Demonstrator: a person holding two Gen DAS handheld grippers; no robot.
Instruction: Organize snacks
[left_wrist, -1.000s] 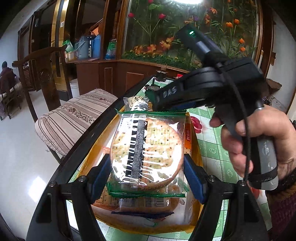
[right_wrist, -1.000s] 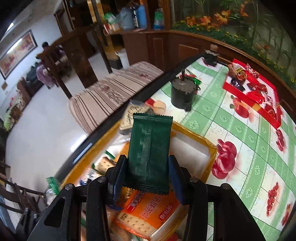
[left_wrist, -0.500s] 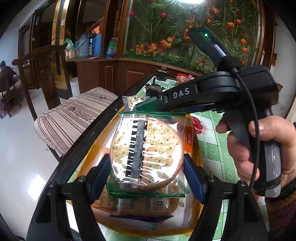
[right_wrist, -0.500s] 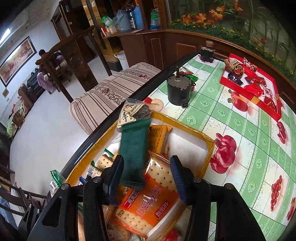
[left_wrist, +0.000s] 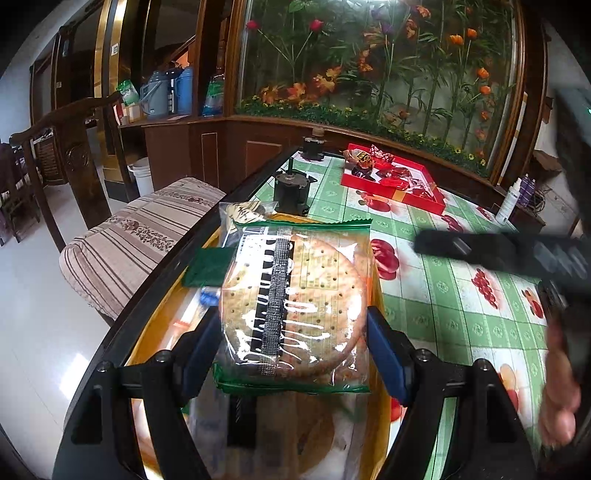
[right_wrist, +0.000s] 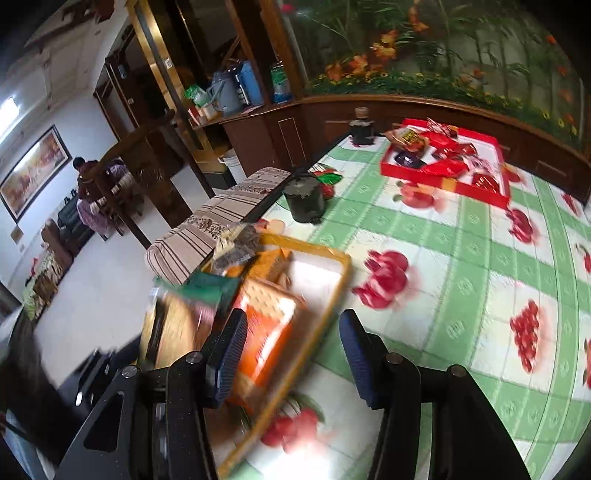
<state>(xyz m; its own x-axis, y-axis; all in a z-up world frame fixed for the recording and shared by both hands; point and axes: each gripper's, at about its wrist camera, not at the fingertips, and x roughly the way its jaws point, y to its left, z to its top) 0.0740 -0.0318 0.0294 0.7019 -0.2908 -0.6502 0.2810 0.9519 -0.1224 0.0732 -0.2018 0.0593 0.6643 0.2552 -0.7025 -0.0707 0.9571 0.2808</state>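
The left gripper (left_wrist: 293, 354) clamps the clear cracker pack (left_wrist: 293, 302) above the yellow tray (right_wrist: 334, 291) at the table's near edge, and should lower it flat beside the green packet (left_wrist: 207, 266), while the right gripper (right_wrist: 291, 350) gapes empty.

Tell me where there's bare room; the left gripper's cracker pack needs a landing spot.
Free: the white floor of the yellow tray at its far corner, and open tablecloth between the tray and the red box. Crowded: the tray's near half, heaped with the orange cracker pack and green packet.
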